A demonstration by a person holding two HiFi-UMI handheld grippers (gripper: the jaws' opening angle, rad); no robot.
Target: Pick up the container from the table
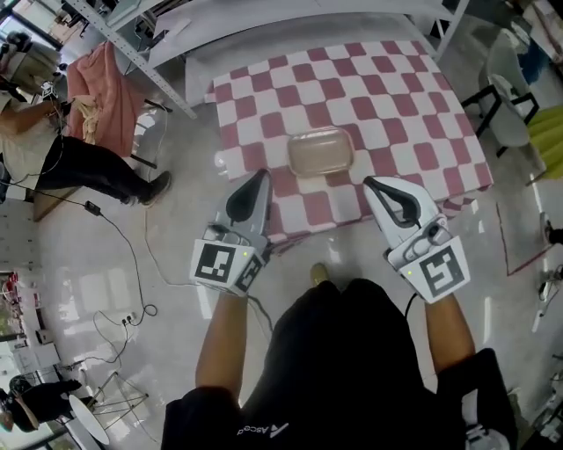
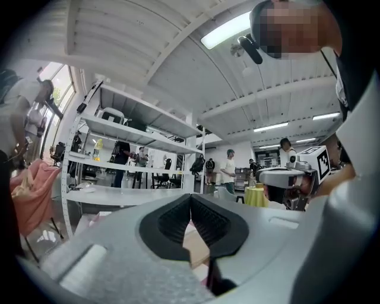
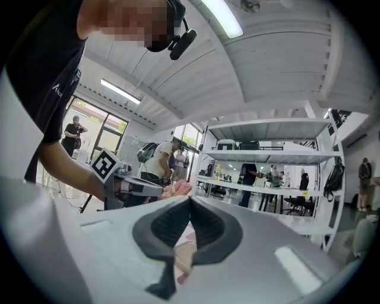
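The container [image 1: 321, 151], a shallow translucent beige tub with rounded corners, lies on the table's pink-and-white checked cloth [image 1: 387, 97], close to the near edge. In the head view my left gripper [image 1: 261, 174] is held level just short of that edge, to the container's lower left, jaws together with nothing in them. My right gripper [image 1: 370, 182] mirrors it at the container's lower right, also shut and empty. Neither touches the container. In the left gripper view the left gripper [image 2: 190, 196] has its black pads meeting at the tips. The right gripper view shows the right gripper [image 3: 190, 199] the same way.
A white metal shelf rack [image 1: 264, 22] stands behind the table. A seated person [image 1: 53, 154] and a pink cloth [image 1: 101, 88] are at the left, with cables [image 1: 132, 255] across the floor. A chair [image 1: 506, 88] stands at the right. Other people stand far off in both gripper views.
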